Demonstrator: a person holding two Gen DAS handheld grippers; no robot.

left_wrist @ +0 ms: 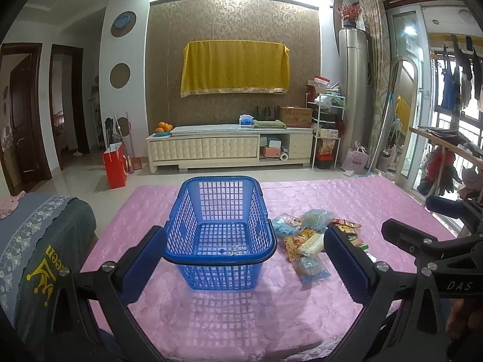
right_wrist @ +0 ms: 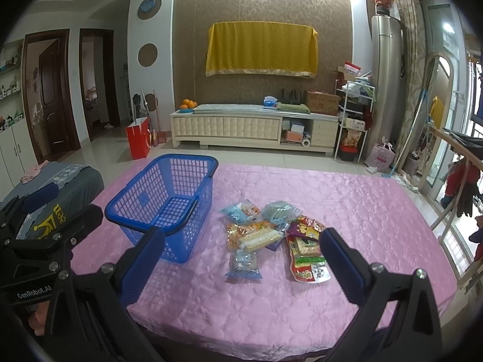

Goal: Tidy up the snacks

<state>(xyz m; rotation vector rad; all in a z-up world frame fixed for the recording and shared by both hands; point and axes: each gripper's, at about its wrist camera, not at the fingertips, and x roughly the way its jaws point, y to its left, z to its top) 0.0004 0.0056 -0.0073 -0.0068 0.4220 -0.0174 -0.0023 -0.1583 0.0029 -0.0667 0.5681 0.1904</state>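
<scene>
Blue basket [left_wrist: 220, 235] upright on pink tablecloth [left_wrist: 271, 316], mouth up, nothing in it, long axis running away from L cam; black handle folded down on near rim. L gripper [left_wrist: 246, 264] spread wide, holds nothing, pads either side of basket's near end, contact unclear. R gripper [right_wrist: 238, 261] also wide, nothing held, above cloth. Snack packets [right_wrist: 265, 238] heaped just R of basket, overlapping, count unclear; R pad covers pile's edge.
</scene>
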